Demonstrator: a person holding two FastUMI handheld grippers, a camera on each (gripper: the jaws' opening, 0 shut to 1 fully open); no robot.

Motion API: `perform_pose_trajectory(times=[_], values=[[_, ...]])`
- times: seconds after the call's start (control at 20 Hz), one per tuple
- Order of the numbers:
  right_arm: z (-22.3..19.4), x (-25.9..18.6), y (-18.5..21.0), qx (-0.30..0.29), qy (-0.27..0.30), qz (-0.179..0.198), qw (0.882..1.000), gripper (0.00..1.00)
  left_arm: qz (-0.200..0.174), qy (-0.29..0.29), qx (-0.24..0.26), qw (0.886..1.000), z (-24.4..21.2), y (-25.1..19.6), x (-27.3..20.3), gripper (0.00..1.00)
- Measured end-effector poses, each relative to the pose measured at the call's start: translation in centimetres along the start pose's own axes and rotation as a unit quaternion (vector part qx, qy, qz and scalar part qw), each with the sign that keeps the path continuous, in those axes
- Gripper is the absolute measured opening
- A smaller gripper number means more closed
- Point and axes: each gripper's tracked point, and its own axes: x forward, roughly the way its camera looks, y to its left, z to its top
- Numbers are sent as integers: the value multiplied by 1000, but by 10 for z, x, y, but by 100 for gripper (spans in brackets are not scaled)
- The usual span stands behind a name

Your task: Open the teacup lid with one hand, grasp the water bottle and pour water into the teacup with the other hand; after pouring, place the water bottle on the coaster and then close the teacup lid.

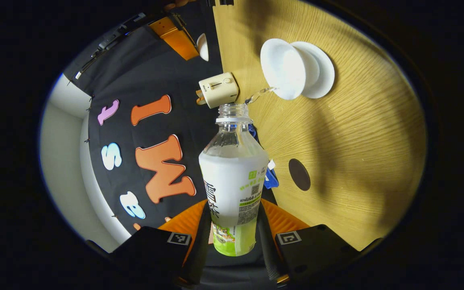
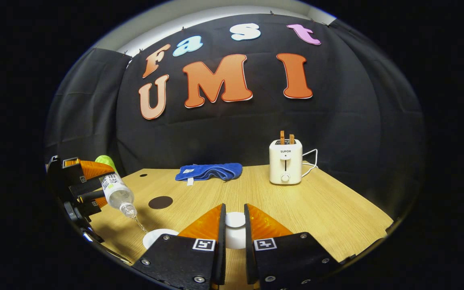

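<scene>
Warm overhead light, soft shadows, fisheye-bent edges

Clear plastic water bottle, glossy teacup, wood-grain table, blue cloth towel.

Both the left gripper and right gripper have black blocky housings, each block bearing a square black-and-white marker tag. Ribbed orange panels back the jaws. Silver screws stud the right gripper's housing.

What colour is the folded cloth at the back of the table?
Blue; the cloth shows best in the right gripper view.
</scene>
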Motion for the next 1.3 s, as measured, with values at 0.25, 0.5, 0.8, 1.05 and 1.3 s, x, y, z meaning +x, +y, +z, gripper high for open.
perform_pose_trajectory(times=[0.25,0.5,0.8,1.05,1.3], values=[[4,0,-3,-1,-3,-1,1000,20,22,-4,23,1000,-3,23,2,60],[8,-2,-1,-5,-9,4,1000,20,52,-2,48,997,-10,53,0,60],[13,-7,3,-9,-17,10,1000,20,52,-7,59,997,-7,55,-2,63],[8,-9,2,-16,-16,12,1000,20,41,-30,70,996,15,36,-1,63],[8,-12,8,-30,-20,20,999,20,37,-45,86,995,29,26,-1,60]])
